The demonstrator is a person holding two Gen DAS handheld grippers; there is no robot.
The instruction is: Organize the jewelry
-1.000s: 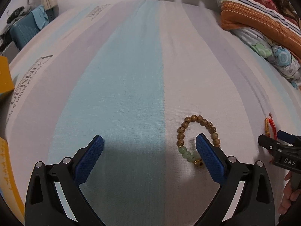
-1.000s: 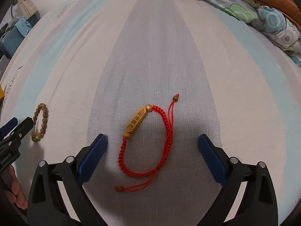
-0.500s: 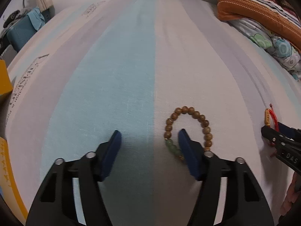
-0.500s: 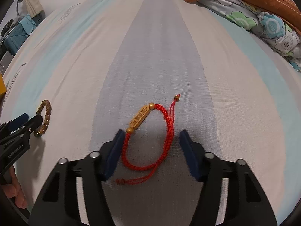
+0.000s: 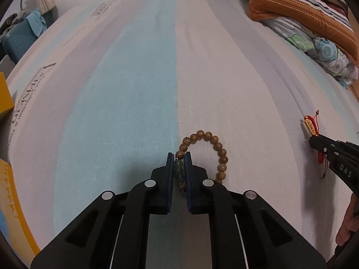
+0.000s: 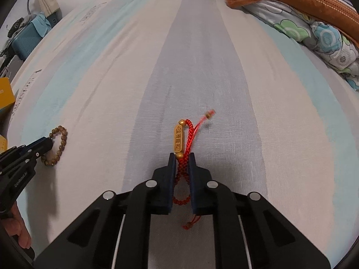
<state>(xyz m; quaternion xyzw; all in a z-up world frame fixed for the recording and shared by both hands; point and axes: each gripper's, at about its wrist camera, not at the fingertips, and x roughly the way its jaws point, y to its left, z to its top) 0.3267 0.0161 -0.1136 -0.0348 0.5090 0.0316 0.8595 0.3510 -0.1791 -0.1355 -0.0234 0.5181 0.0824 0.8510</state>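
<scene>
A brown wooden bead bracelet [image 5: 216, 145] with green beads lies on the striped bed sheet. My left gripper [image 5: 179, 158] is shut on its green-bead part; the rest of the loop lies to the right of the fingers. The bracelet also shows in the right wrist view [image 6: 58, 144]. A red braided cord bracelet [image 6: 190, 132] with a gold oblong charm is pinched by my right gripper [image 6: 181, 158], which is shut on the cord; the charm sticks out ahead. It also shows in the left wrist view [image 5: 310, 125], beside my right gripper [image 5: 314, 141].
Folded quilts and a striped orange blanket [image 5: 303, 6] lie at the far right of the bed. A yellow box [image 5: 4, 96] stands at the left edge, with a blue case [image 5: 18, 40] beyond it. The striped sheet [image 5: 139, 78] stretches ahead.
Both grippers went from wide open to shut. The left closed on the bead bracelet's green beads, the right on the red cord bracelet, whose loop is squeezed narrow.
</scene>
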